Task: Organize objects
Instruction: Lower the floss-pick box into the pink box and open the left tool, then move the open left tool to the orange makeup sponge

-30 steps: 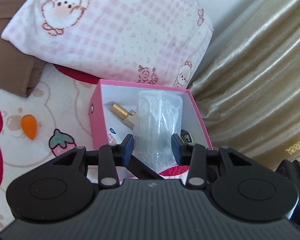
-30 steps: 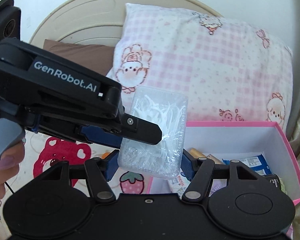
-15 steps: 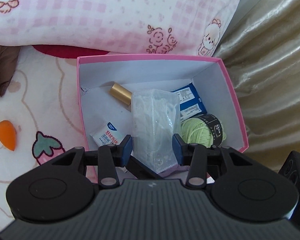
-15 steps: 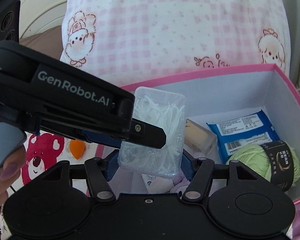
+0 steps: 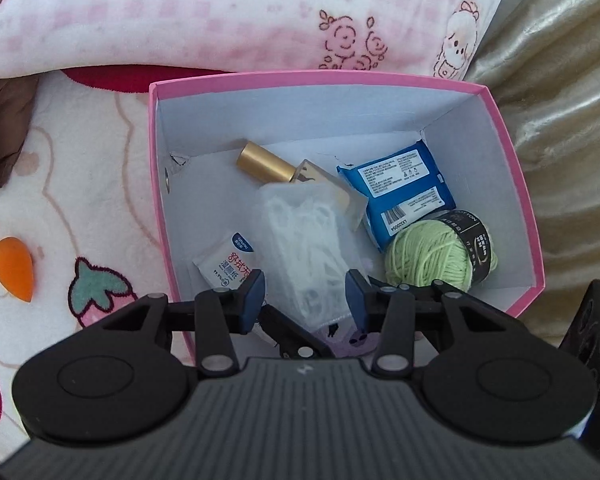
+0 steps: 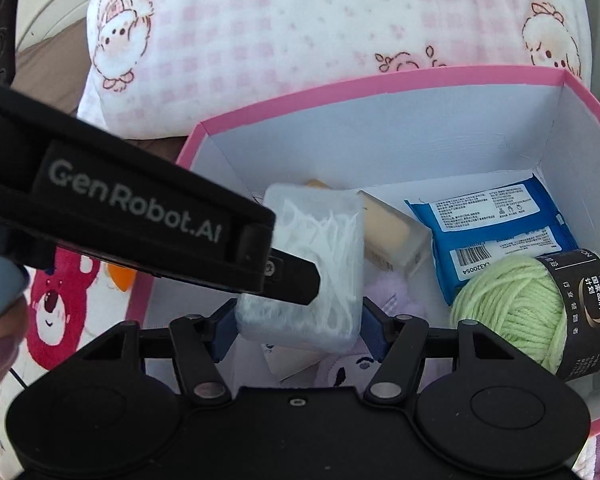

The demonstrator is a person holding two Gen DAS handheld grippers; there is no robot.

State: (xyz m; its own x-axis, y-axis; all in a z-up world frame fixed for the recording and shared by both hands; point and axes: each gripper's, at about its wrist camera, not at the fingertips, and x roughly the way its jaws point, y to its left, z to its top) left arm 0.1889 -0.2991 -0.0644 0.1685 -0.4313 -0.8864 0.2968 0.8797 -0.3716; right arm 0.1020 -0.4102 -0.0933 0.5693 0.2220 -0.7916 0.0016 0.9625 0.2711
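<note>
Right wrist: left gripper (image 6: 296, 284) hides floss box (image 6: 324, 240) side | both claws clamp it | lilac plush (image 6: 384, 286) mostly covered

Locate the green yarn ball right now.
The green yarn ball lies in the pink box's near-right corner in both wrist views, touching the blue tissue pack.

Home bedroom, pillow (image 5: 220, 12), cartoon blanket (image 5: 80, 184)

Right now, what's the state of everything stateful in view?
left gripper: shut on floss pick box
right gripper: shut on floss pick box
floss pick box: closed, held over pink box
pink box: open, no lid
gold-capped bottle: capped, lying down
blue wipes pack: flat, barcode up
green yarn: wound, band on
</note>
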